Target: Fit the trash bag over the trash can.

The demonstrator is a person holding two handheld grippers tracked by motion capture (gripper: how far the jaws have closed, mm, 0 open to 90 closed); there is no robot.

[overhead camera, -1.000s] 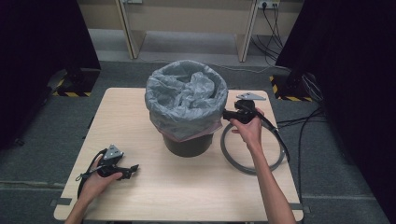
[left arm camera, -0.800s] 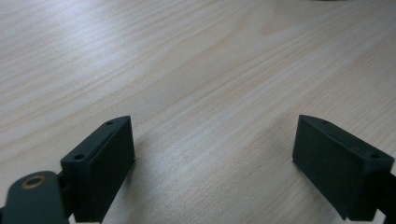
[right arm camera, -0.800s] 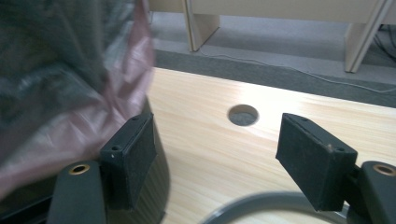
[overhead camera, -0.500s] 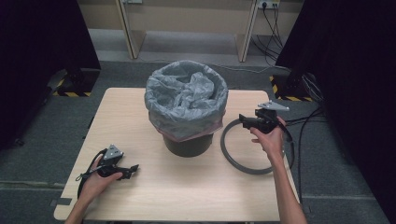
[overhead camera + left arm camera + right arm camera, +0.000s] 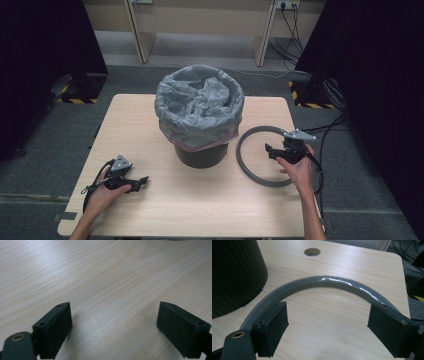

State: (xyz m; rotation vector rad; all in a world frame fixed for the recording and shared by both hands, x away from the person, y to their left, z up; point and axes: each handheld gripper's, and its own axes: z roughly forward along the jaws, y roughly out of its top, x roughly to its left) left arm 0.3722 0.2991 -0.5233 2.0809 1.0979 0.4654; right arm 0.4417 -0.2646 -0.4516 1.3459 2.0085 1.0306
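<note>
Your left gripper (image 5: 141, 180) sits at abt 8 o'clock on the table (image 5: 210, 210), jaws wide, nothing but bare wood between them in the left gripper view. Dead center is the black bin (image 5: 200, 156) w/ a grey bag (image 5: 200, 102) lining it. At 3 o'clock, just beside the bin, the grey ring (image 5: 248, 167) lies flat. Your right gripper (image 5: 268, 150) is over the ring's inside, jaws have just been opening and stand wide, not gripping anything; the ring (image 5: 322, 282) arcs past their tips.
</note>
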